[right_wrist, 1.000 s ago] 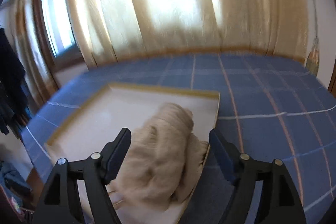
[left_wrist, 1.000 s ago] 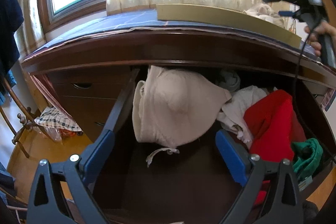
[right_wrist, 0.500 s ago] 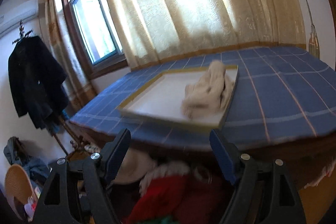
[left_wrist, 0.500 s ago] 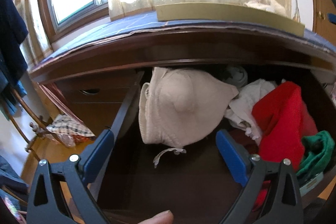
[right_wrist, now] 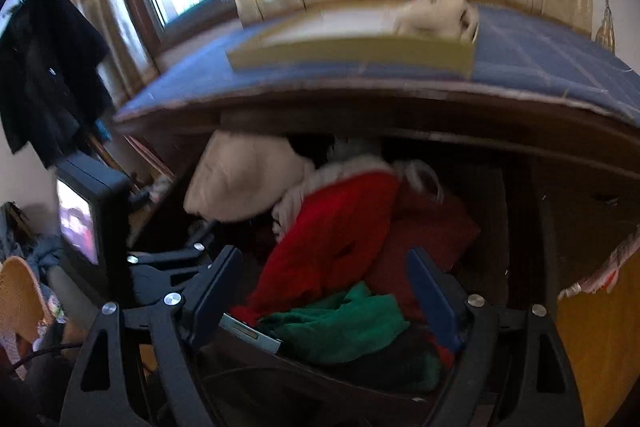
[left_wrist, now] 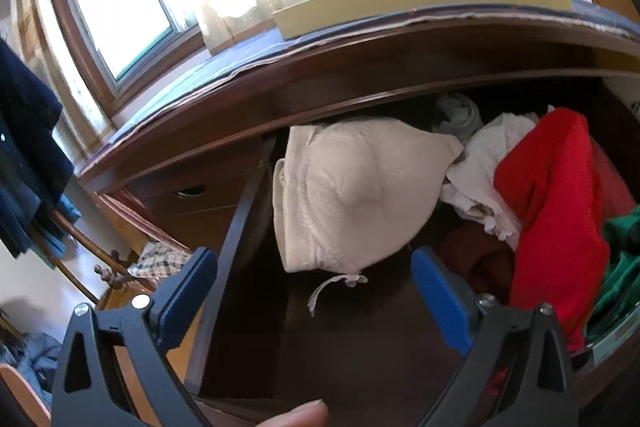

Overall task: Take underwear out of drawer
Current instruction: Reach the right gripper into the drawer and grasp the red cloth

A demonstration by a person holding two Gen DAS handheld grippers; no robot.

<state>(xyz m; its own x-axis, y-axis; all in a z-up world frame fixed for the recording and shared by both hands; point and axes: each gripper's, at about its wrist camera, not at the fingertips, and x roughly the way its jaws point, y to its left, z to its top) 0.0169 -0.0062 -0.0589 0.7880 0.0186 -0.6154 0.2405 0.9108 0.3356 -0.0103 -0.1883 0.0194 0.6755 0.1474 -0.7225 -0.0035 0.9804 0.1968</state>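
The dark wooden drawer [left_wrist: 240,223] stands pulled out. In it a beige bra [left_wrist: 352,195] leans at the back left, with white cloth [left_wrist: 488,163], a red garment [left_wrist: 552,211] and a green one [left_wrist: 624,259] to its right. My left gripper [left_wrist: 312,261] is open just in front of the bra, touching nothing. My right gripper [right_wrist: 324,259] hovers open over the red garment [right_wrist: 332,231] and the green garment [right_wrist: 344,323]; its jaws have just been opening, with nothing gripped. A beige underwear piece [right_wrist: 436,11] lies in the yellow tray [right_wrist: 352,55] on top.
A blue checked cloth [right_wrist: 540,59] covers the cabinet top. Closed drawers [left_wrist: 188,191] sit left of the open one. A dark jacket [right_wrist: 48,75] hangs at the left, above a wicker chair [right_wrist: 20,299]. A person's thumb [left_wrist: 292,415] shows at the bottom edge.
My right gripper left the tray, where the beige piece stays, and came down in front of the open drawer. It is gone from the left wrist view, which has tilted a little.
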